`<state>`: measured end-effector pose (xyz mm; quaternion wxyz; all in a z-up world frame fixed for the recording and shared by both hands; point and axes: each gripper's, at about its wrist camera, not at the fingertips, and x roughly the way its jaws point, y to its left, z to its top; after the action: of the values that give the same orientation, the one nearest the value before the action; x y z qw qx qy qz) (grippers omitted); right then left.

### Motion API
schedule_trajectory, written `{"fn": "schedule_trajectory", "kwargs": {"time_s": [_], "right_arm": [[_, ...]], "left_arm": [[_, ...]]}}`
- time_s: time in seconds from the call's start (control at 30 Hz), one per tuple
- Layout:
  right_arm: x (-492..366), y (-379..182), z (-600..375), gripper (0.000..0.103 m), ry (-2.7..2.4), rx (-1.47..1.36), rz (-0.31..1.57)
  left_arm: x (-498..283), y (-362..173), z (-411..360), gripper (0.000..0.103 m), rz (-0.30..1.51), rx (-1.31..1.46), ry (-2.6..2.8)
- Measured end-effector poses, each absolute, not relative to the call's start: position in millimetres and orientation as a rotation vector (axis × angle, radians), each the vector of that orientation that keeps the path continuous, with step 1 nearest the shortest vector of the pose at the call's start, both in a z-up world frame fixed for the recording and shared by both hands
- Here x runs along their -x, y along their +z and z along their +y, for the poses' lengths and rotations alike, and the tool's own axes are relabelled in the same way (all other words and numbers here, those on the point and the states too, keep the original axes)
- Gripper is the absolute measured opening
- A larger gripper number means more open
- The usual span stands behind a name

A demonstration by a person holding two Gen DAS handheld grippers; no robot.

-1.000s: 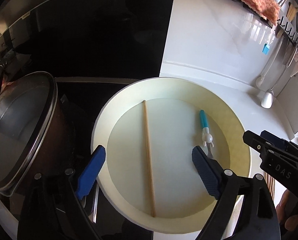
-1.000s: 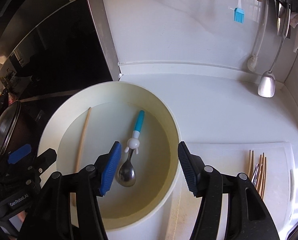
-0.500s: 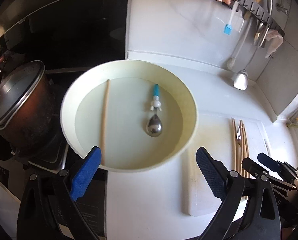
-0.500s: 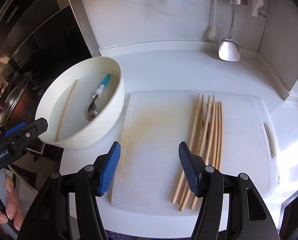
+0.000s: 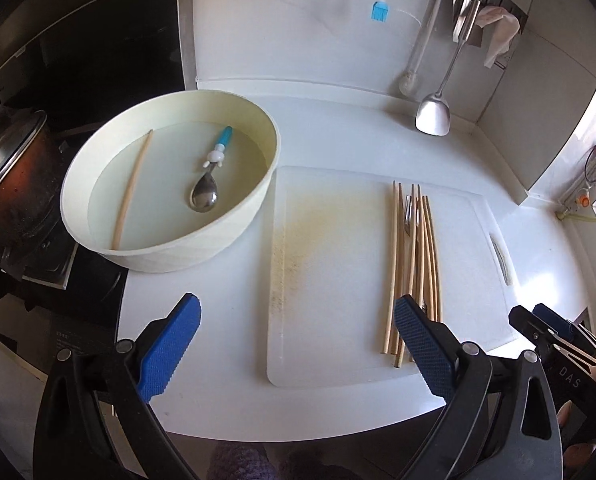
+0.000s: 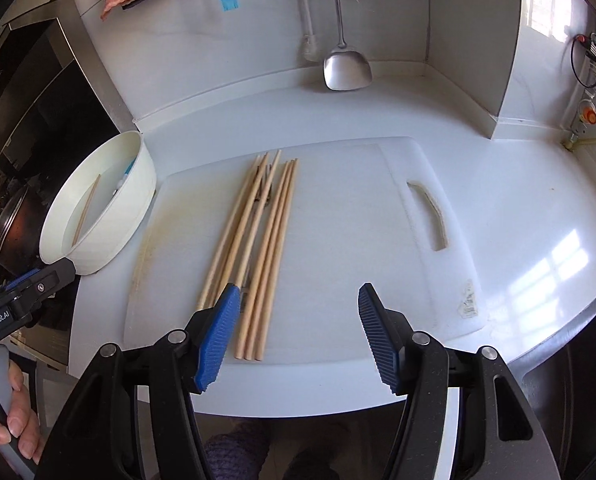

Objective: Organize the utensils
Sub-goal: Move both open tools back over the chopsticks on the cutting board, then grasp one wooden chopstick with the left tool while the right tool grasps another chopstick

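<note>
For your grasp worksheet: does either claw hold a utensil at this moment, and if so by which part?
Nothing is held. The left claw and right claw both stand open and empty above the cutting board; the chopsticks lie untouched.

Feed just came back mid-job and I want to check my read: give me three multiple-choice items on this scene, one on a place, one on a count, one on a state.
1. Where does the spoon with the blue handle lie?
A. in the bowl
B. on the cutting board
C. on the wall rack

2. How many single chopsticks lie in the bowl?
A. none
B. one
C. three

3. What does the right claw hold?
A. a chopstick
B. a spoon
C. nothing

Answers: 1 A, it rests in the bowl's water. 2 B, a lone chopstick leans inside it. 3 C, its jaws stand open above the cutting board.
</note>
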<state>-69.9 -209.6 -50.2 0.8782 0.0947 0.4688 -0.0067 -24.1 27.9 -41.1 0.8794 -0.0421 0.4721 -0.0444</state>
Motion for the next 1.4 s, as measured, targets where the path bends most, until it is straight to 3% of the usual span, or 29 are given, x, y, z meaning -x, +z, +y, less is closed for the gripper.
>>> {"fn": "schedule_trajectory", "kwargs": {"time_s": [0.7,1.4], "right_arm": [[12,-99,-211,0.059,-0.107,-0.277,1.0],[-21,-128,-200,0.059,-0.069,-0.15,1.045]], "left_arm": [[-35,-102,-13,0.096,0.998,-0.042,-0.195],[-48,-122,-12,0.096,1.006,-0.02,-0.161]]}}
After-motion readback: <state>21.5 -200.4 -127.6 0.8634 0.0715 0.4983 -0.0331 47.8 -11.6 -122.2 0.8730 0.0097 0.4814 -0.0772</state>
